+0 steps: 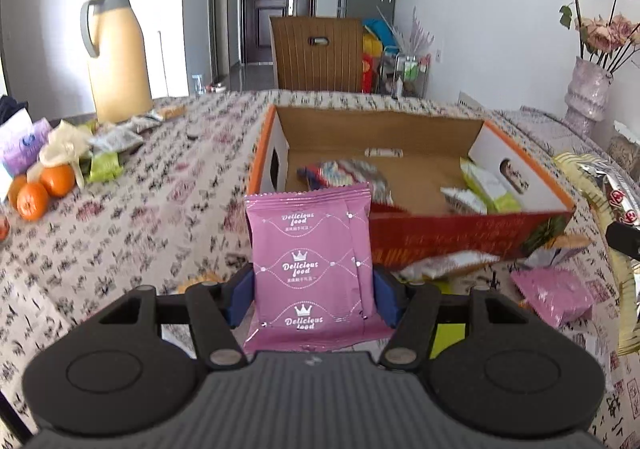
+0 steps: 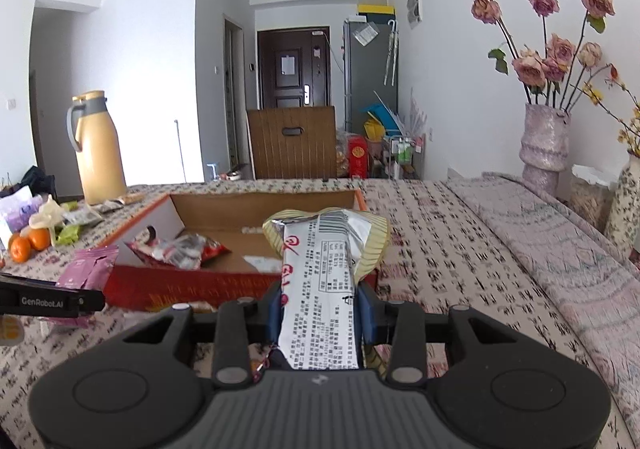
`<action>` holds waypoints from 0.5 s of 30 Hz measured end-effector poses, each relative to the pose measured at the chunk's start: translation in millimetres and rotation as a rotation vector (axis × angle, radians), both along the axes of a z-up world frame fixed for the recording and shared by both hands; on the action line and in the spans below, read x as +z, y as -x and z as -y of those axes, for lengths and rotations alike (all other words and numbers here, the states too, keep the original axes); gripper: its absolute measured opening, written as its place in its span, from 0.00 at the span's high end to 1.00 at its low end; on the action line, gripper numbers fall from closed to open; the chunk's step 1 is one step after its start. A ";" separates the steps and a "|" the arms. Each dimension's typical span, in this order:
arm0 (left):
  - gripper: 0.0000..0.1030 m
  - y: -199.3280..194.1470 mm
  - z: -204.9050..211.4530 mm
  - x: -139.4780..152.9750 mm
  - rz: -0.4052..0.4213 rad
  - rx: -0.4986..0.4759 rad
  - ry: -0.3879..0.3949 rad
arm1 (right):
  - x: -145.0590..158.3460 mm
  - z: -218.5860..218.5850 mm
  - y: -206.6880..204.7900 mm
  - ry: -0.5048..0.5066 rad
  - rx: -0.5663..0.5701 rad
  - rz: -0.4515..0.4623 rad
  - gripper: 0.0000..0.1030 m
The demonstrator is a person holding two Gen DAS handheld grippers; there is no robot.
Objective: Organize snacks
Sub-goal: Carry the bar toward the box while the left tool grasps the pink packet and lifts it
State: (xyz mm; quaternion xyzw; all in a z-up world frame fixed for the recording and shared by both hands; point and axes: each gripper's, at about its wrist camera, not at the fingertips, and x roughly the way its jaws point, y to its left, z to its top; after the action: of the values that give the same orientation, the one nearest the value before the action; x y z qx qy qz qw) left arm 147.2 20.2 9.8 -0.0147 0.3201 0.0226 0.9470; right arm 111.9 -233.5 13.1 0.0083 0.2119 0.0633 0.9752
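The left gripper (image 1: 314, 299) is clamped on a flat pink foil snack packet (image 1: 312, 261), held upright just before the near wall of the open red-and-orange cardboard box (image 1: 460, 237). The right gripper (image 2: 320, 313) is closed on a long silver-and-yellow printed wrapper (image 2: 320, 281) near the box's right corner. Both packs look light, soft and crinkly, likely slippery, so a pinch across the flat middle suits them. More loose packets lie in the box and on the floral-clothed surface (image 1: 160, 209), with oranges (image 1: 44, 189) and a tall yellow thermos jug (image 1: 116, 53) far left, a vase of dried roses (image 2: 546, 137) right, and a dark door (image 2: 294, 67) beyond.
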 end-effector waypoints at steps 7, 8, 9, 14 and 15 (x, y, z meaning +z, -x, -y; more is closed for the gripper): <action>0.40 -13.5 6.7 21.6 0.064 -0.009 -0.022 | 15.8 -10.6 -20.5 -0.007 0.025 0.050 0.64; 0.40 -16.6 8.3 24.3 0.073 -0.011 -0.026 | 18.2 -12.9 -24.8 -0.004 0.028 0.057 0.64; 0.40 -20.0 10.0 26.7 0.082 -0.015 -0.031 | 21.0 -15.0 -29.5 -0.005 0.032 0.064 0.64; 0.40 -37.5 18.4 36.6 0.110 -0.029 -0.049 | 31.4 -25.0 -53.3 -0.002 0.049 0.091 0.64; 0.40 -39.9 20.4 37.6 0.114 -0.032 -0.053 | 33.1 -27.2 -58.2 -0.001 0.053 0.093 0.64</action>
State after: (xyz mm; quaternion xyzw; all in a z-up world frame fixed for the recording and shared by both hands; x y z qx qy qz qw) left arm 187.1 -0.2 47.4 0.0141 0.2651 0.0153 0.9640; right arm 170.1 -206.3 46.2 0.0000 0.1664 0.0894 0.9820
